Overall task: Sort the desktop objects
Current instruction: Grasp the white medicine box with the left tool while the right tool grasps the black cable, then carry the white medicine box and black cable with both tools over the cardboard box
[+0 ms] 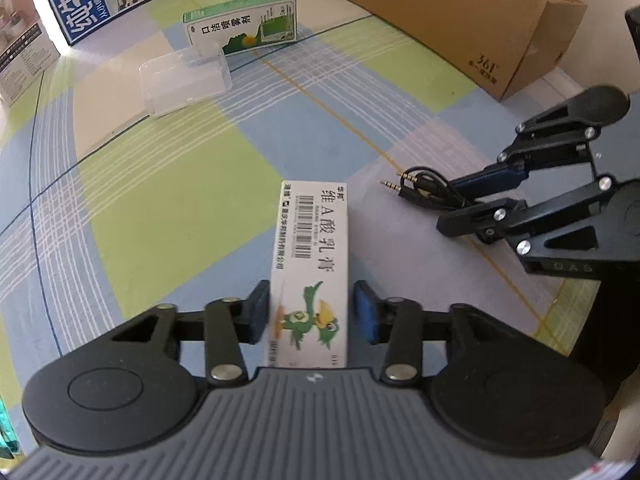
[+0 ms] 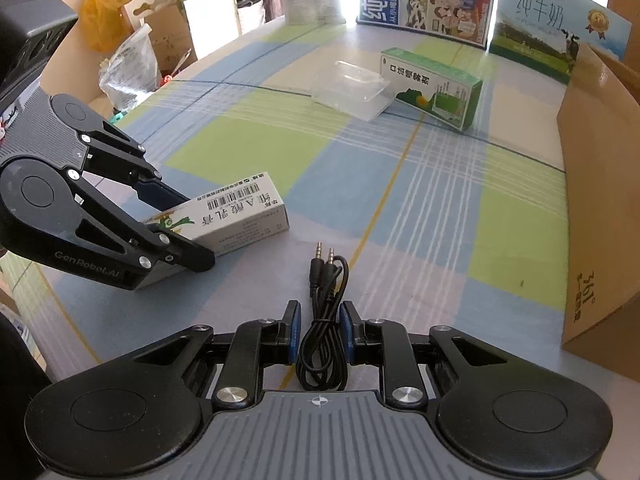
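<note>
Between the right hand-held gripper's point(image 2: 320, 330) closed pads, pinched, lies the audio cable point(image 2: 322, 320).

white box point(image 1: 310, 264) between fingers point(image 1: 258, 312)

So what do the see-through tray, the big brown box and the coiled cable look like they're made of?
Tray: thin clear plastic, glossy; the tablecloth shows through it.
Brown box: plain matte cardboard, with folded edges and a printed logo.
Cable: black rubbery or plastic jacket, likely, with shiny metal plugs.
</note>
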The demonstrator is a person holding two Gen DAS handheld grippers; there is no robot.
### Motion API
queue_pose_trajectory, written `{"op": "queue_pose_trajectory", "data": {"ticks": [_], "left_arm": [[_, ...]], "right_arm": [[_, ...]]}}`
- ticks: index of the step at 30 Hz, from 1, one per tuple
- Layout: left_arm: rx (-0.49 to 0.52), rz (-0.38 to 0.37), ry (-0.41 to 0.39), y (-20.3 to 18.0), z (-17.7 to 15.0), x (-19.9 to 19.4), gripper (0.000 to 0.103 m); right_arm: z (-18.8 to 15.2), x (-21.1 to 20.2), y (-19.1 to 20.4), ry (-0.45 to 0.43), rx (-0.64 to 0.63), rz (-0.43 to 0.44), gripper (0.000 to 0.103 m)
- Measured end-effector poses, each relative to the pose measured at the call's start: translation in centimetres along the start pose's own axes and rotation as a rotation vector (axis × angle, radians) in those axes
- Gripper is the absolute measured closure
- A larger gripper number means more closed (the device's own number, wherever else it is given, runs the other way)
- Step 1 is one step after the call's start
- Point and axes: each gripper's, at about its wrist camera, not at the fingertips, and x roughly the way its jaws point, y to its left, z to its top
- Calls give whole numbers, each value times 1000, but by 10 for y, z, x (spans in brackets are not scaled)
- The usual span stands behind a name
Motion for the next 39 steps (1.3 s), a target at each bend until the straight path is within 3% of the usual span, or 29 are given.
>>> {"op": "queue_pose_trajectory", "data": {"ticks": [14,22,39], "left_arm": [[-119,3,-55,-22,1,-25,70],[-135,0,-76,-42,-2,-39,70],[-166,5,-173,-81,34,-79,70]], "right_arm": [[-12,-38,-11,-44,80,-39,91],[-24,-58,-11,-69,108,-45,91],[-3,-148,-51,-277,211,-147,91]]}}
